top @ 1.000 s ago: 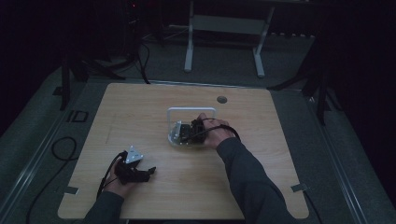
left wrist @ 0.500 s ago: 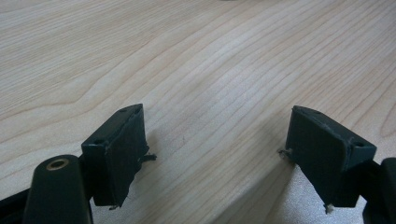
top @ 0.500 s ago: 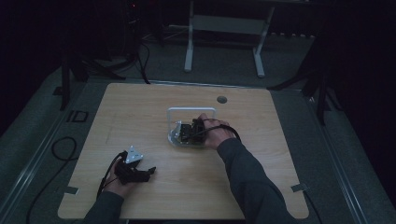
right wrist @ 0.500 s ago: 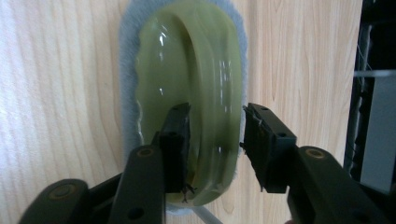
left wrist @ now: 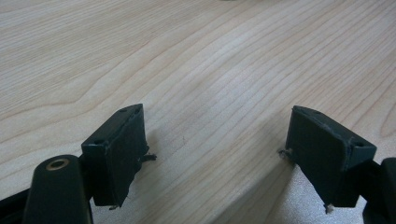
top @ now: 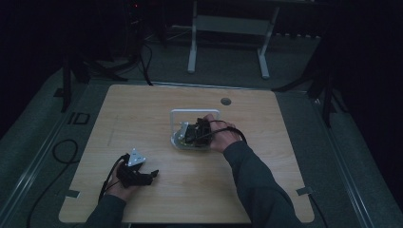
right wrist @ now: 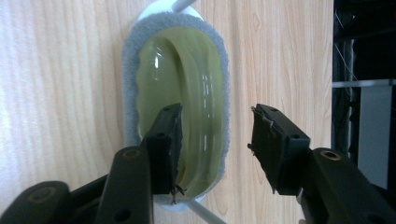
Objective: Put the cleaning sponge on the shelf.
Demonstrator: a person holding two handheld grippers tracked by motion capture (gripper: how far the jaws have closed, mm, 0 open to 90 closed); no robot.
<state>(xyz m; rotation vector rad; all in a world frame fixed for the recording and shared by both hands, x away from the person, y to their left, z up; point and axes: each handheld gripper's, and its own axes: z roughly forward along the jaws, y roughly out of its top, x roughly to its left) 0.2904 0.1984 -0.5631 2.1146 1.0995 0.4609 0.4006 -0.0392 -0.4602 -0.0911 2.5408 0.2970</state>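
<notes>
A pale yellow-green glossy oval thing with a grey spongy rim (right wrist: 180,93) lies on a white base whose white rods run out under it. In the high view it sits at the table's middle, under a white wire frame (top: 195,112). My right gripper (right wrist: 215,140) is open right over it: the left jaw is above the glossy part, the right jaw just past the grey rim. From above, the right gripper (top: 191,134) covers most of the thing. My left gripper (top: 151,175) rests open near the front left, nothing but bare wood between its fingers (left wrist: 116,154).
The wooden table (top: 266,166) has a round hole (top: 225,101) near its far edge. A white metal stand (top: 228,28) is on the floor beyond the table. Cables (top: 62,152) loop on the floor at the left.
</notes>
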